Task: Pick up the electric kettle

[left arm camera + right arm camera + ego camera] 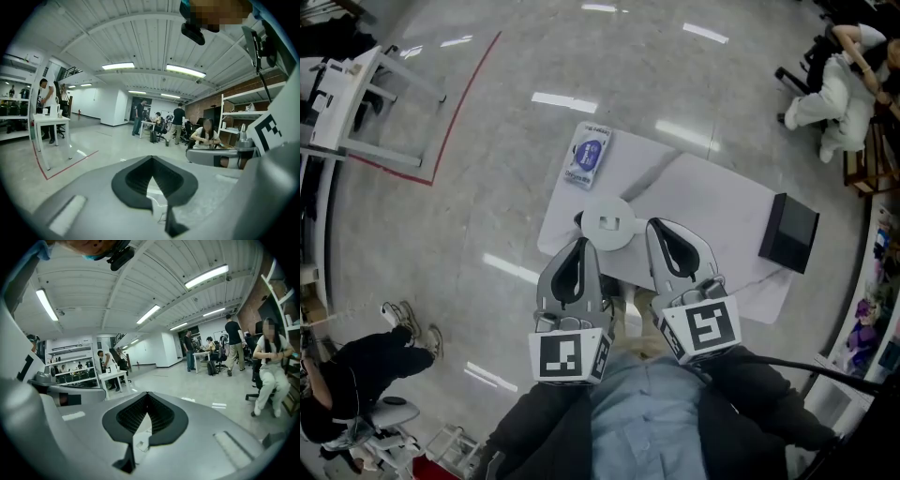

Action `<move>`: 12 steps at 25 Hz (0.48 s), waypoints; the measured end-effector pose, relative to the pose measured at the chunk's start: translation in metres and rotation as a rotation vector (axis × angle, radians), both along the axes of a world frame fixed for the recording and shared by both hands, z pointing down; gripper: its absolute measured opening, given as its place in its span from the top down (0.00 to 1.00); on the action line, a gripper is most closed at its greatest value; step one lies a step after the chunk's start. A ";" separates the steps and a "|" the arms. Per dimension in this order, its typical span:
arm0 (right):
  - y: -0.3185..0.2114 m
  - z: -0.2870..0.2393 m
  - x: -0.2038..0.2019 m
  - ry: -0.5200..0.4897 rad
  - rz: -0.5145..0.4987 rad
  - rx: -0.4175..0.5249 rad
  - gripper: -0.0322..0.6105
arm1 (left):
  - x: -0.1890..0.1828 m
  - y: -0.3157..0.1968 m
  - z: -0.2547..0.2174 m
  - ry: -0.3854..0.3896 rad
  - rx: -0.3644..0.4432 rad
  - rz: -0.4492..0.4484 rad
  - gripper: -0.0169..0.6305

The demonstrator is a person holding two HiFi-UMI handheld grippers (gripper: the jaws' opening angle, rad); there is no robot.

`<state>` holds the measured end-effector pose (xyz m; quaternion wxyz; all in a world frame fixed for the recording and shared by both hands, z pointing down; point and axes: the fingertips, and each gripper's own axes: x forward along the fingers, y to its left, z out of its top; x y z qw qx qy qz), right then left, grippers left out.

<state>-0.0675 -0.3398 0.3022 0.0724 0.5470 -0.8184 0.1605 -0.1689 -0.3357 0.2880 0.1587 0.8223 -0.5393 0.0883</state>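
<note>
Left gripper and right gripper hovering side by side, both jaws sitting closed, empty, tips showing either side of white electric kettle on table

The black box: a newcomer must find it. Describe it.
Find the white table on the grey floor. At its right edge in the head view stands the black box, the only black block on it; the blue-and-white packet and round white kettle lie further left.

The kettle and table are white, the box black, the packet blue-and-white.
</note>
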 end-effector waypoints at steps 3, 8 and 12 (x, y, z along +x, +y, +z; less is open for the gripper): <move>0.002 0.014 -0.003 -0.002 0.024 -0.013 0.91 | -0.003 0.000 0.014 0.006 -0.007 0.021 0.97; 0.009 0.033 -0.006 0.002 0.057 -0.036 0.91 | -0.007 0.004 0.033 0.023 -0.040 0.041 0.97; 0.016 0.050 -0.003 -0.002 0.094 -0.067 0.91 | -0.010 0.010 0.047 0.032 -0.066 0.058 0.97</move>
